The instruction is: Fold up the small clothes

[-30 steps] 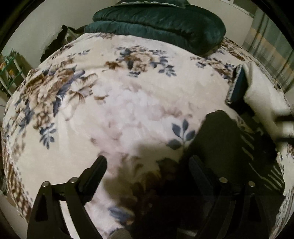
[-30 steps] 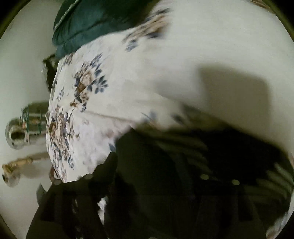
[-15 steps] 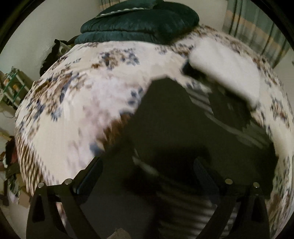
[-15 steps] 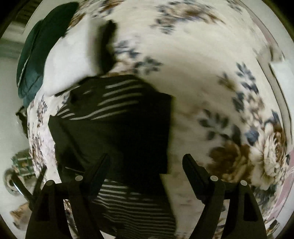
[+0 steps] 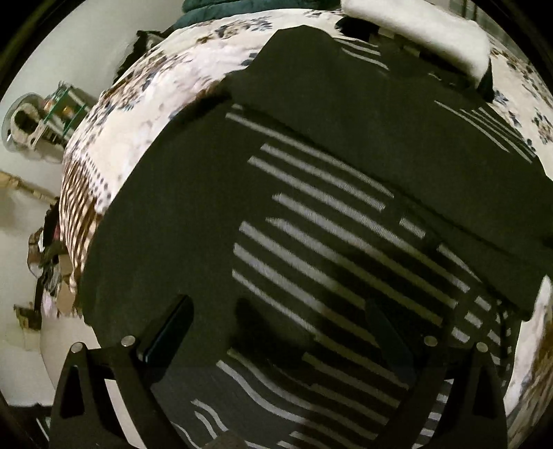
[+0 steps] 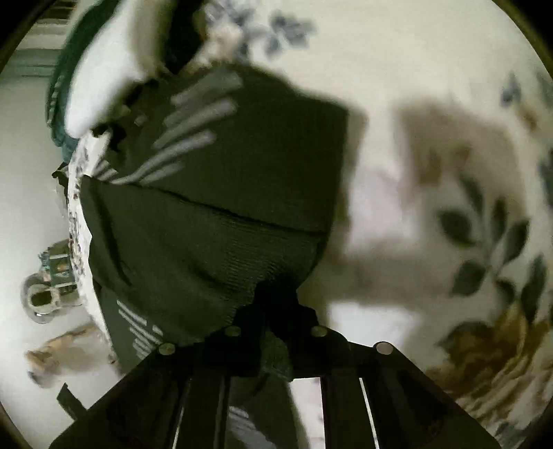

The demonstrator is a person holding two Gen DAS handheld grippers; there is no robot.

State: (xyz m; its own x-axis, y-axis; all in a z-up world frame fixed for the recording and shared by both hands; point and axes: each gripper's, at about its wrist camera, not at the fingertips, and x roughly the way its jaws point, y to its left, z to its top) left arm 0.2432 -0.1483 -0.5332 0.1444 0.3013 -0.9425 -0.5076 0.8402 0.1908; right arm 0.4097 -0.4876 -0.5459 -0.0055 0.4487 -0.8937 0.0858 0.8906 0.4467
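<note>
Left wrist view is almost filled by one dark garment (image 5: 311, 207) with thin white stripes, lying on a flowered blanket (image 5: 145, 124); a plain dark panel is folded across its upper right part, and the stripes run in slanted rows through the middle and lower frame. The left gripper (image 5: 276, 331) sits at the bottom of the frame with its two fingers set wide apart above the cloth, nothing between them. One white folded cloth (image 5: 425, 38) lies at the top right edge, touching the far end of the garment, and a dark green quilt (image 5: 221, 5) shows at the top edge. Right wrist view shows the same garment (image 6: 214, 207) in the left half of the frame, ribbed and dark, with a few pale stripes at the upper left and lower left. The right gripper (image 6: 276, 311) at bottom centre has its fingers pinched together on a bunched corner of the garment. The blanket (image 6: 432, 172) fills the right half, blurred.
</note>
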